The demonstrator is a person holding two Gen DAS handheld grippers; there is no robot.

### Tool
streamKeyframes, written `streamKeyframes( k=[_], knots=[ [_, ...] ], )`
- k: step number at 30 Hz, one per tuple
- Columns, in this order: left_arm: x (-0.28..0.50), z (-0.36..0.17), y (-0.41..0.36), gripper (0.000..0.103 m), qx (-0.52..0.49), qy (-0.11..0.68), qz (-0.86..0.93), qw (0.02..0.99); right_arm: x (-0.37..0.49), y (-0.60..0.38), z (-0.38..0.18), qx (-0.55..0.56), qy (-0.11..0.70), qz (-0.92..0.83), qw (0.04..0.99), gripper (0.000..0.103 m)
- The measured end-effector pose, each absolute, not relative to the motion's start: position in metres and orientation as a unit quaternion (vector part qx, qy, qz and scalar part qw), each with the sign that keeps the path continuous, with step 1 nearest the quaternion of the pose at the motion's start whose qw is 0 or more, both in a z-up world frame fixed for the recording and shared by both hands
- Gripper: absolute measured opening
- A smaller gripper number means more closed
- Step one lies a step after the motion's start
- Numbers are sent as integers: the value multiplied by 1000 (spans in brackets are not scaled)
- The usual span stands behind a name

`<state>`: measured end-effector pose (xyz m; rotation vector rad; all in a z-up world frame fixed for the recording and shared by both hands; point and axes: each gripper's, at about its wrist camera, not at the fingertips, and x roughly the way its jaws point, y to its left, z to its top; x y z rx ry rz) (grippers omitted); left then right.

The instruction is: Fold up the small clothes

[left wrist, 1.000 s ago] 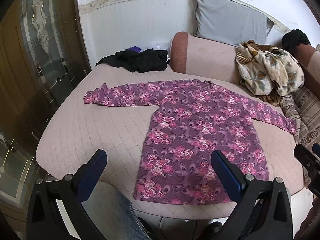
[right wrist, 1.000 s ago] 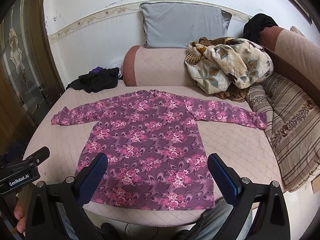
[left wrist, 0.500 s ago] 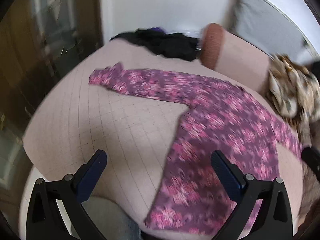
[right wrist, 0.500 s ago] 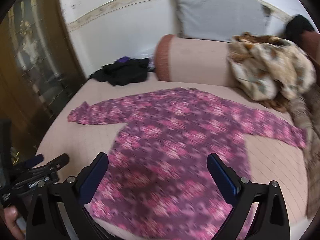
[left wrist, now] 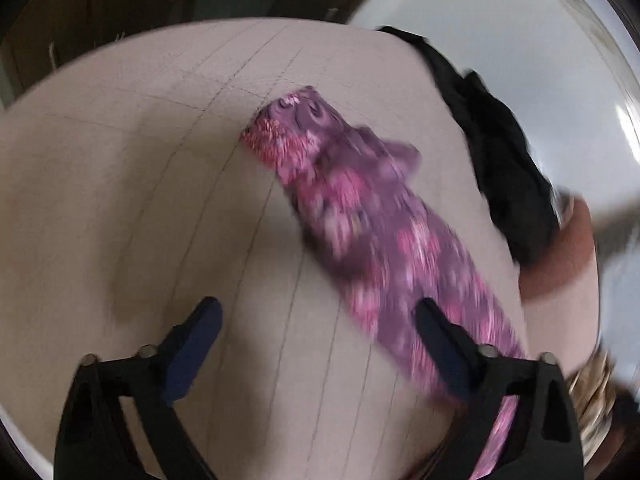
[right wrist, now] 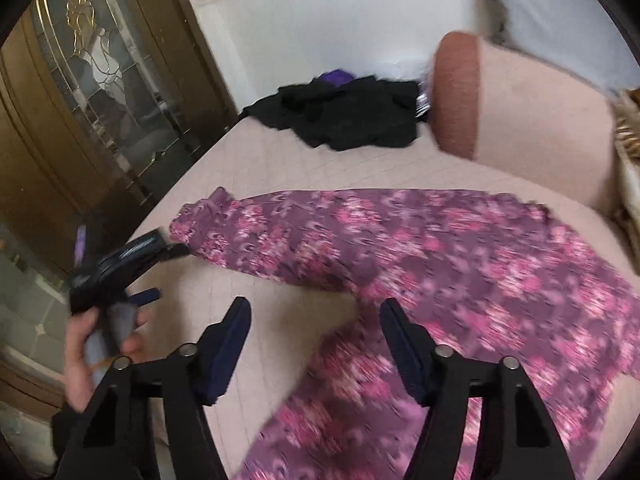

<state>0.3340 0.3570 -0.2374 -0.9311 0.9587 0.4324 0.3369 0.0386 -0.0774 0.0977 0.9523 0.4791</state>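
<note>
Ahead of the left gripper (left wrist: 316,320), a purple flowered shirt (left wrist: 360,216) is seen spread on a pink quilted bed cover (left wrist: 132,184). One sleeve of the shirt runs from beyond the fingers back under the right-hand finger of this tool, its cuff lying farthest from the tool. The jaws are held apart with bare cover between them, and nothing is gripped; they have just been closing a little. A heap of black clothes (left wrist: 504,160) is noted past the sleeve, to the right of the tool.

Before the right gripper (right wrist: 316,320), the shirt (right wrist: 460,264) is seen laid flat, its body to the right of and beneath the right-hand finger, its sleeve stretched to the left beyond the fingertips. The jaws stand apart and have just been closing; cover and the shirt's edge lie below the gap, and no pad is pressed on cloth. To the left of this tool, the left gripper (right wrist: 160,276) is seen in a hand (right wrist: 86,344), its tip near the cuff. The black clothes (right wrist: 340,120) lie farther off, beside a pink bolster (right wrist: 532,116). Both views are blurred.
</note>
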Motion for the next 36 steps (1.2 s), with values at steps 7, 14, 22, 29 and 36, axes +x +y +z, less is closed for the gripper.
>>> streamKeyframes(
  k=[7,14,22,29,36],
  knots=[
    [375,-237,370,41,-409,432,231,770,357,35,-86,71,471,234,848,68],
    [356,-147,321,5,-269,365,184,872,343,-8,-95,110,484,205,843,68],
    [282,-45,123,5,6,283,15,959,287,-105,-91,207,460,176,845,68],
    [221,-104,-43,5,188,308,-195,912,249,-207,-115,279,446,129,840,68],
    [187,-216,-96,27,241,420,-239,842,246,-260,-174,334,461,145,809,69]
  ],
)
